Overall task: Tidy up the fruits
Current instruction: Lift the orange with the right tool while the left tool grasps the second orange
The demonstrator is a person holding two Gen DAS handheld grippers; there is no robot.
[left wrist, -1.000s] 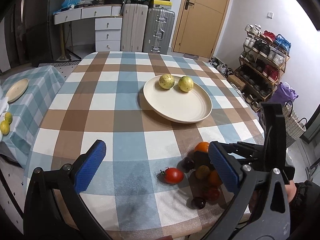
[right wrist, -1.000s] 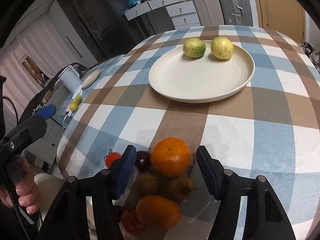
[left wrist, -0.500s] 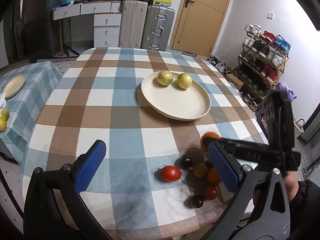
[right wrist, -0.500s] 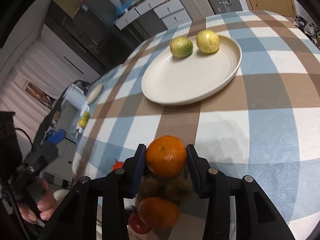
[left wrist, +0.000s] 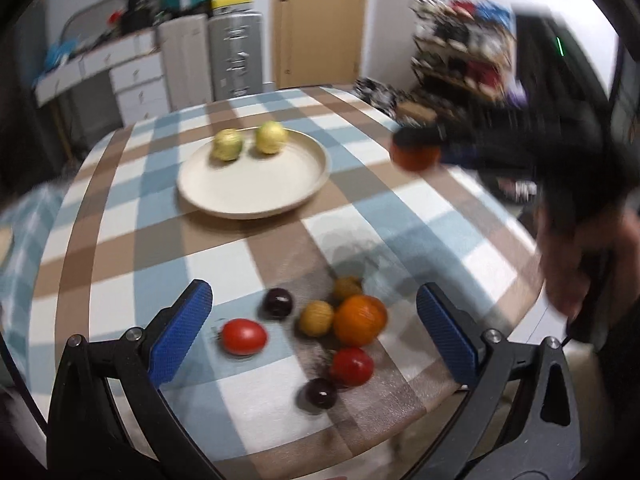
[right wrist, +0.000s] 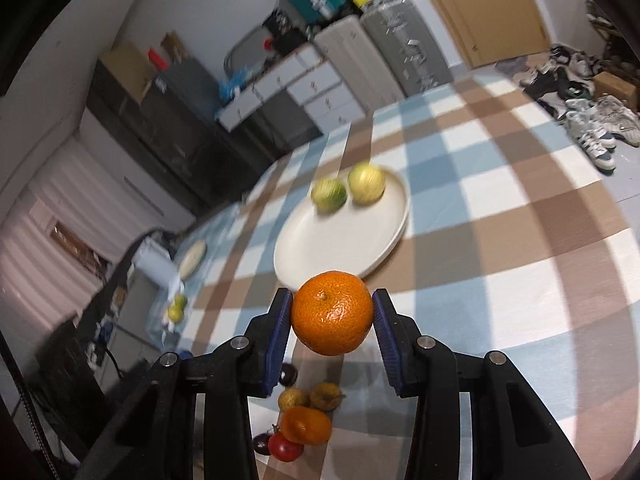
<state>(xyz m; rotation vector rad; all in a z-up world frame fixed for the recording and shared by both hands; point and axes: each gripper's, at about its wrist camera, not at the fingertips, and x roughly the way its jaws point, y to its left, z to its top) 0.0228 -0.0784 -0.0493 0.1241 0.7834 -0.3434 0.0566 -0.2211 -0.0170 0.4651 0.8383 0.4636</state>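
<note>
our right gripper (right wrist: 333, 316) has its fingers clamped on a tangerine (right wrist: 332, 312), lifted above the table (right wrist: 520, 240) near the cream plate (right wrist: 320, 252). our left gripper (left wrist: 314, 332) hangs fingers wide apart over the fruit pile (left wrist: 340, 320).

The left wrist view looks down from the table's (left wrist: 420, 216) near edge toward the far door (left wrist: 320, 20). The right wrist view sits higher, tilted, facing far-left. Both share the cream plate (left wrist: 256, 196) (right wrist: 340, 248) and the near fruit cluster (left wrist: 320, 320) (right wrist: 304, 420).
</note>
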